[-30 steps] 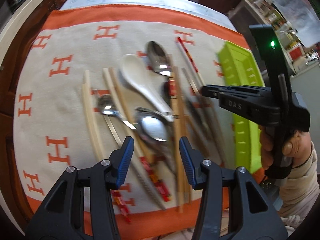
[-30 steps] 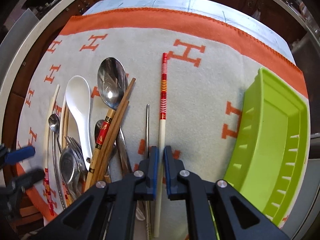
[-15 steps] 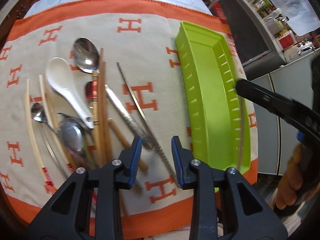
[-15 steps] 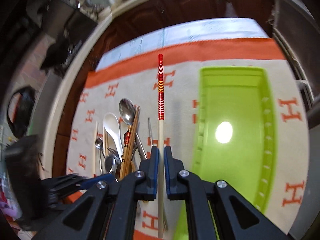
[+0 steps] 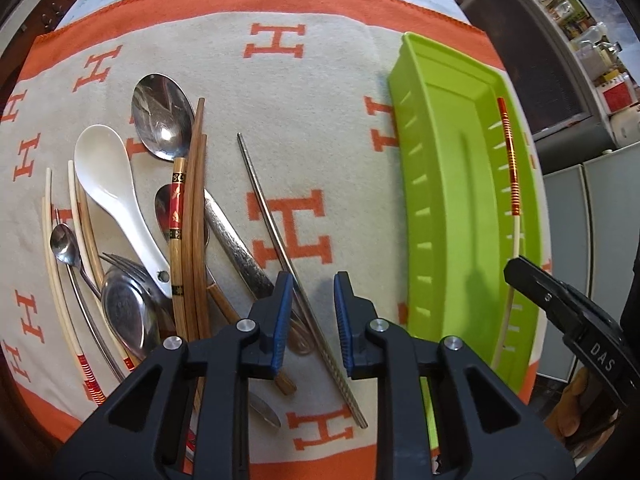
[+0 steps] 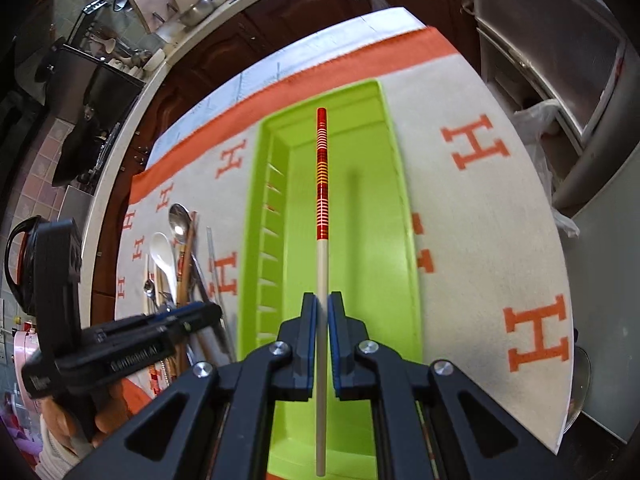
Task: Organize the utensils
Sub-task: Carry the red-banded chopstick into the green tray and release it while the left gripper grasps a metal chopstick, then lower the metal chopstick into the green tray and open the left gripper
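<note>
Chopstick transfer is the step in hand: the right gripper (image 6: 323, 312), which a second ago was closing on the cream plastic chopstick with the red-and-gold banded end (image 6: 321, 240) down on the cloth beside the utensil pile, has since carried it across and now holds it lengthwise over the long lime-green plastic tray (image 6: 404, 216), fingers pinched tight on the pale shaft. Its shadow falls on the tray floor, so by my reading it hangs above the floor, ready to be let go. The left gripper (image 5: 313, 312) has swung from the middle of the pile toward its right edge; its blue-padded fingers are parted and hold nothing, set either side of the thin stainless-steel chopstick (image 5: 280, 240), a likely next pick. Everything else waits on the cream woven cloth with orange H motifs (image 5: 304, 92): a glossy white ceramic soup spoon (image 5: 108, 184), a large polished metal spoon (image 5: 162, 116), brown wooden chopsticks (image 5: 196, 216), a small teaspoon (image 5: 64, 244), a fork partly buried. The slick, round steel rod may roll under the pads.
</note>
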Demonstrator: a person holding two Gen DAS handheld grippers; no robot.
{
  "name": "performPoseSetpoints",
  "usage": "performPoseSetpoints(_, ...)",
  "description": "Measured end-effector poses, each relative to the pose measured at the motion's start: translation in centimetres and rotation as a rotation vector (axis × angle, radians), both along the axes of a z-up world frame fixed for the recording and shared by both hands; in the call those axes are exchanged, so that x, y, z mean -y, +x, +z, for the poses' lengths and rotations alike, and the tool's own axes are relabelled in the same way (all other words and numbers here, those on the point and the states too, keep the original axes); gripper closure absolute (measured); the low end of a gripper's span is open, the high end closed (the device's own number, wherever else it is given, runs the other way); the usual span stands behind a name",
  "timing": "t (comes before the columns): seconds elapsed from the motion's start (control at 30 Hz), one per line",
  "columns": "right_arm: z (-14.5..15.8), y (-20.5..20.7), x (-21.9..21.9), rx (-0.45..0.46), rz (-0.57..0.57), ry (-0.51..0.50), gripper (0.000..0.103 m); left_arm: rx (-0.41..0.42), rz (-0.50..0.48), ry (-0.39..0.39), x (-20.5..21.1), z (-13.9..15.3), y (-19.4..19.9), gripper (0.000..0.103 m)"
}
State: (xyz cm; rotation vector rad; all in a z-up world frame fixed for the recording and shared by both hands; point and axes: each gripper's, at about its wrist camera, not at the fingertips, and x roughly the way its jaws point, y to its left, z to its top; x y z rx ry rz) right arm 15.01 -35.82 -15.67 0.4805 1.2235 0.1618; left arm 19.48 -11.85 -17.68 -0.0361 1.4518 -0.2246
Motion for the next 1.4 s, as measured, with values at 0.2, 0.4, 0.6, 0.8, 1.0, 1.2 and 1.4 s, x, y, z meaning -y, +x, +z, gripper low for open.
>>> performPoseSetpoints(0.2, -0.6, -0.1, 0.3, 0.005, 0.002, -0.008, 0.096, -0.012, -0.005, 0.035, 1.8, -1.8, 1.0, 0.084)
performPoseSetpoints(0.4, -0.7, -0.7, 0.2, 0.015, 0.015, -0.001, 0.096, -0.006, -0.007, 0.069, 3.5, -2.5, 1.7, 0.085)
performPoseSetpoints(0.6, -0.8, -1.4, 0.1, 0.027, 0.028, 0.003, 0.097, 0.009, -0.008, 0.094, 4.2, -2.6, 1.2, 0.1)
performPoseSetpoints(0.8, -1.0, -1.7, -0.3, 0.024, 0.037, 0.018, 0.097, -0.012, 0.017, -0.031, 3.6, -0.7, 0.6, 0.1)
performPoseSetpoints(1.0, -0.4, -2.1, -0.5, 0.039, 0.045, 0.016, 0.096, 0.012, -0.013, -0.154, 5.7, 3.4, -0.3, 0.1)
performPoseSetpoints(1.2, 0.9, -2.9, -0.4, 0.071, 0.036, 0.008, 0.096, 0.049, -0.055, -0.249, 9.2, 6.4, 0.2, 0.1)
performPoseSetpoints(1.4, 2.4, -3.7, 0.6, 0.11, -0.001, -0.017, 0.096, 0.078, -0.069, -0.23, 11.2, 5.9, 1.2, 0.1)
